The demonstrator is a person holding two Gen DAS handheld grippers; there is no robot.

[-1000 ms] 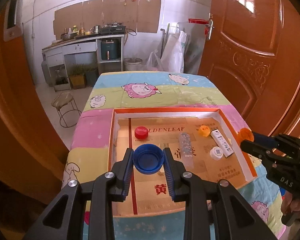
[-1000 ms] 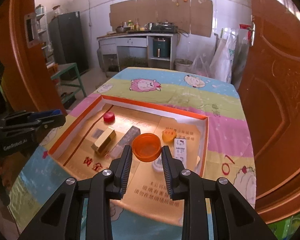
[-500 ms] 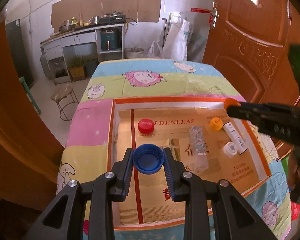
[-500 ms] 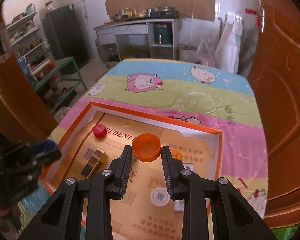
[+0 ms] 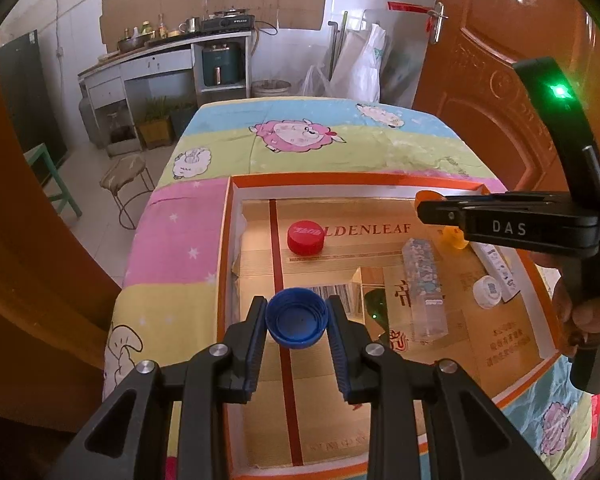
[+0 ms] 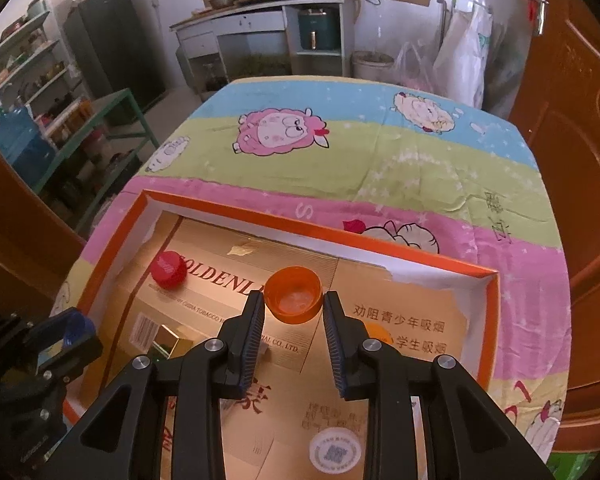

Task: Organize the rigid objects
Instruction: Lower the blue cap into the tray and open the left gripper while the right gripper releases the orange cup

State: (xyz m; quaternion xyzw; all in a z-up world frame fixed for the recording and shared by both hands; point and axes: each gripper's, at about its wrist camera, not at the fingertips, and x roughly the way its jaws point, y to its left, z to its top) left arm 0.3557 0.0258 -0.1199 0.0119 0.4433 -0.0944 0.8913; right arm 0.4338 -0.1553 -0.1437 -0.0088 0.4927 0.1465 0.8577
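Note:
My left gripper (image 5: 297,319) is shut on a blue bottle cap (image 5: 296,318), hollow side up, above the near left part of a shallow orange-rimmed box (image 5: 352,179). My right gripper (image 6: 293,303) is shut on an orange cap (image 6: 293,295), held over the box's far middle. In the left wrist view the right gripper (image 5: 432,204) reaches in from the right with the orange cap (image 5: 425,196) at its tip. A red cap (image 5: 306,237) lies on the box floor at the far left. The right wrist view shows the left gripper (image 6: 74,326) low on the left.
On the box floor lie a clear speckled block (image 5: 425,280), a small gold box (image 5: 352,290), a white cap (image 5: 487,291), a white printed stick (image 5: 496,266) and a yellow-orange cap (image 5: 454,239). The box sits on a cartoon-sheep cloth (image 5: 300,136). A wooden door (image 5: 500,80) stands right.
The right gripper carried the orange cap leftward and lower, toward the box's far middle. The left gripper sank a little toward the box's left side, still gripping the blue cap.

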